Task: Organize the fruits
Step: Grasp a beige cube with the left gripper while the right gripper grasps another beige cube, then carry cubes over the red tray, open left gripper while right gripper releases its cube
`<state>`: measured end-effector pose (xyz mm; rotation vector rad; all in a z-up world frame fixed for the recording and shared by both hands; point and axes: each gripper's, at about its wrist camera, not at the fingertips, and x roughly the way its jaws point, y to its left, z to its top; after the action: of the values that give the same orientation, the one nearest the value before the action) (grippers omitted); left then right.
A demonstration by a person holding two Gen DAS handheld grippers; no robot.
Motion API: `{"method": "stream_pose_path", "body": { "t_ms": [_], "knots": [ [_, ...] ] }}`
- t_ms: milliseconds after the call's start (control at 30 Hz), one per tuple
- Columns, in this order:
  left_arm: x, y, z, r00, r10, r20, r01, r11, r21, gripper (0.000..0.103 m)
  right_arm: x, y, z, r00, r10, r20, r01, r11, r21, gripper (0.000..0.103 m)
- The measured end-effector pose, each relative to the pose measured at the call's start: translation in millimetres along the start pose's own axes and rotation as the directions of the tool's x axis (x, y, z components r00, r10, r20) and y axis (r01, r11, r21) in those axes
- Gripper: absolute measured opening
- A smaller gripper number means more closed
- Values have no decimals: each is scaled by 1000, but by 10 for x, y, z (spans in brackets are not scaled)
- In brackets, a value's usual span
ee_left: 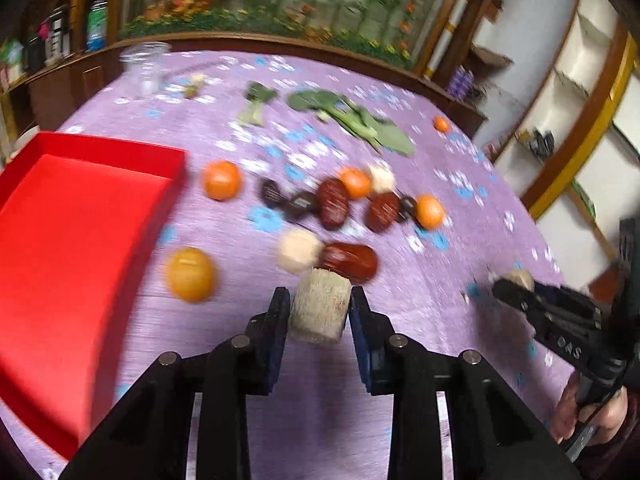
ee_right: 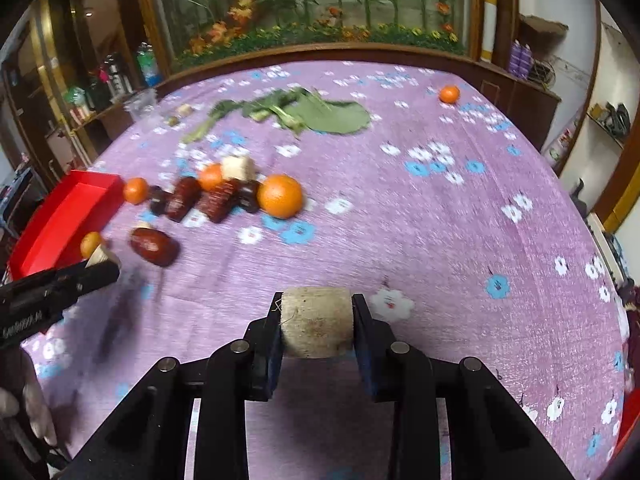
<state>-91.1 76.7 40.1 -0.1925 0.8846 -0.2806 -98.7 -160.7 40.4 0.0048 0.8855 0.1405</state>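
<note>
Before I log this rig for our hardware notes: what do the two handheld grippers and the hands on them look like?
Both are matte black plastic. The left gripper and right gripper each have angular linkage arms with round silver pivot pins and dark blue finger pads. White lettering marks the bodies. Bare hands grip the handles; sleeves unclear.

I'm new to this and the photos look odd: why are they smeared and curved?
Left wrist view: motion blur smears the oranges and dates; the red tray bows from fisheye distortion. Right wrist view: sharper near the held pale chunk, though the left gripper streaks; dark corners frame both views.
</note>
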Motion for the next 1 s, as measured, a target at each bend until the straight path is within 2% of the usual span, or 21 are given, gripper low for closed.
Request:
{"method": "stream_pose_path", "body": {
  "t_ms": [267, 633, 800, 1000],
  "knots": [
    [-511, 803, 42, 990, 81, 112, -59, 982, -182, 29, -69, 773, 132, 989, 149, 16, -146, 982, -119, 34],
    [-923, 1696, -61, 961, 209, 182, -135, 927, -351, 29, 30, 2093, 299, 947, 316, -47, -316, 902, -293, 34],
    [-994, 2006, -126, 953, 241, 182, -150, 901, -408, 29, 161, 2598, 362, 935, 345, -79, -350, 868, -353, 34],
    [-952, 2234, -132, 954, 254, 162, -160, 883, -442, 29, 419, 2969, 431, 924, 359, -131, -382, 845, -375, 34]
  ]
}}
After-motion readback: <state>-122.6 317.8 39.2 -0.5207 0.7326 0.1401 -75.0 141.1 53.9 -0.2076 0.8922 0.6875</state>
